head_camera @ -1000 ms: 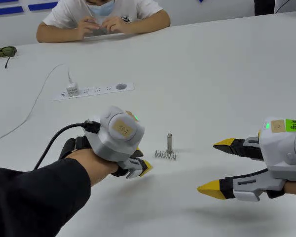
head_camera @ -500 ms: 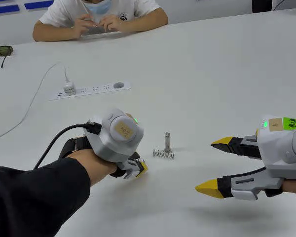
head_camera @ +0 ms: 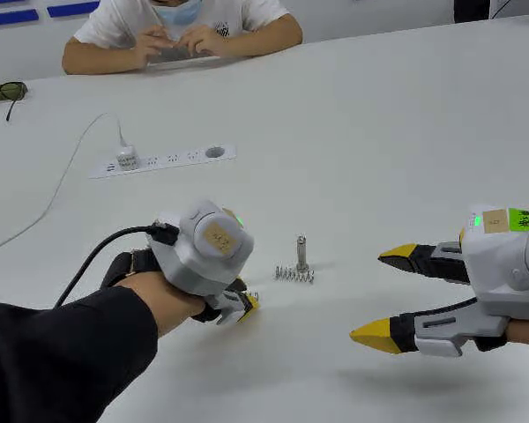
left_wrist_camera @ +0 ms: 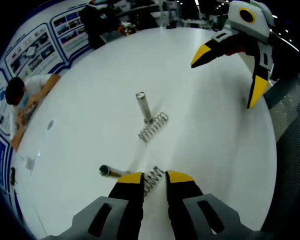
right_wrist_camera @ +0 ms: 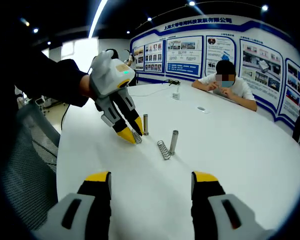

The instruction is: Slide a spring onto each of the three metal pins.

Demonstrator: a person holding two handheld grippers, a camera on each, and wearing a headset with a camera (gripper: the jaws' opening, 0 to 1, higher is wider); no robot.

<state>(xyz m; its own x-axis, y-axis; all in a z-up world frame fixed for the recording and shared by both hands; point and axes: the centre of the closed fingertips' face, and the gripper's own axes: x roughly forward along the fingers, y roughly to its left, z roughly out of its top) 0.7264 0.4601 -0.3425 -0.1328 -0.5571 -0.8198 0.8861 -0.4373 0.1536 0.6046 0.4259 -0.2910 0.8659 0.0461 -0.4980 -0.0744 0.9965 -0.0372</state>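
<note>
Now — left tool [left_wrist_camera: 154, 176] pinching 1 spring [left_wrist_camera: 151, 181] | right tool [right_wrist_camera: 151, 176] agape | bare table [head_camera: 379, 132] around pin [head_camera: 302, 251]

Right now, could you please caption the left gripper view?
Left gripper pinches a spring beside a metal pin; a second pin stands beyond, a loose spring at its base.

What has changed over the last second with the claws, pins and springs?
The left claw, closed on a spring, tipped lower and drew slightly away from the standing pin, toward the person. Nothing was visibly taken or let go. The right claw stayed open in place; the loose spring still lies at that pin's base.
</note>
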